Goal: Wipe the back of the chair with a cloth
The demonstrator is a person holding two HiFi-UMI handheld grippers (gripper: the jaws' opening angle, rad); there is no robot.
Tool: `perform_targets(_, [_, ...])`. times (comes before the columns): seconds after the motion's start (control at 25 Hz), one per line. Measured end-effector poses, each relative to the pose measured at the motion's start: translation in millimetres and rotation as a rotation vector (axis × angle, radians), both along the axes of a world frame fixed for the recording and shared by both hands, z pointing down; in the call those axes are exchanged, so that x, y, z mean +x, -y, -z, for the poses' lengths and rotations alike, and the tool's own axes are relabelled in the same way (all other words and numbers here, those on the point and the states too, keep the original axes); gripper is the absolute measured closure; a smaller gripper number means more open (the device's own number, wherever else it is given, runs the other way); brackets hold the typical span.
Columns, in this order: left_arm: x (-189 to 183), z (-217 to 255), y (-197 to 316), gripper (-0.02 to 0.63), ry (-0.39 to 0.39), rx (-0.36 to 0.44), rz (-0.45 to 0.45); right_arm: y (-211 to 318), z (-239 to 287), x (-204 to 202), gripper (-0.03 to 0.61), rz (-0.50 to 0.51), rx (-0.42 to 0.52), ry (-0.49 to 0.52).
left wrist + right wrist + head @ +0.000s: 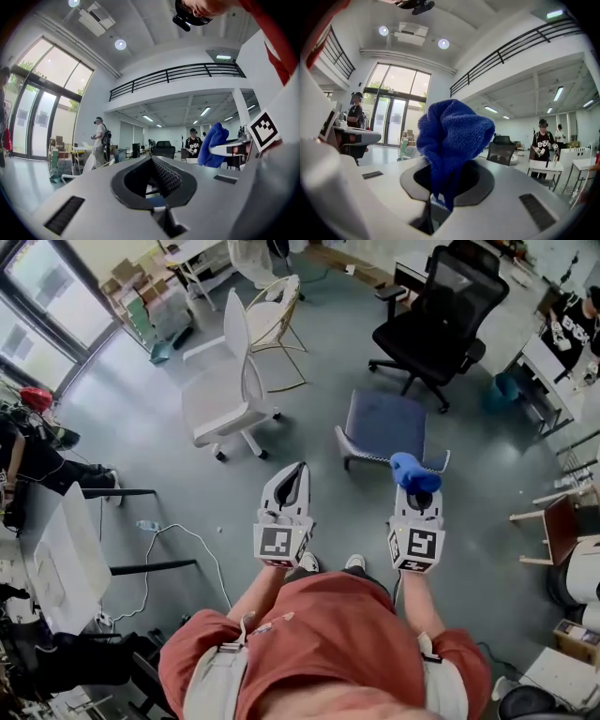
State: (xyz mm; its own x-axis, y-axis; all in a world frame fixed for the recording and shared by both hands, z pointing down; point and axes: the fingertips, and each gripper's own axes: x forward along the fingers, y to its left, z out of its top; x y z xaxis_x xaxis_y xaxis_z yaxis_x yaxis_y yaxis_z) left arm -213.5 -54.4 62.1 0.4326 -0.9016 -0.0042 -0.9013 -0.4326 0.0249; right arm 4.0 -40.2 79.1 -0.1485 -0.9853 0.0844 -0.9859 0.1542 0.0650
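My left hand-held gripper (296, 472) has its jaws together on nothing, kept spare. The blue-seated chair (382, 424) stands just ahead. My right hand-held gripper (416, 493) is clamped on the bunched blue cloth (412, 472), near the chair's back, presumably ready for wiping.

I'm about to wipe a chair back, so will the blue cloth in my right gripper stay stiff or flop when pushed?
Probably floppy: the cloth bunches above the right gripper and a corner droops between its shut jaws. Likely light, since one pinch holds it up. Its fuzzy pile should grip, not slip.
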Motion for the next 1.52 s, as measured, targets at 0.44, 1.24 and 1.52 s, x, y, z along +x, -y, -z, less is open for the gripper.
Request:
perform_targets(0.44, [-10,112,8,0.601,0.110,0.222,-0.056,-5,154,-5,0.508,-0.014,0.271,-0.061])
perform_targets(1.24, [22,133,-2,0.601,0.061,0.295,-0.088,-14,154,21,0.508,-0.024,0.260,-0.075])
perform_targets(1.52, [21,138,-7,0.601,0.040,0.291,-0.063,-19,152,24,0.508,-0.026,0.253,-0.070])
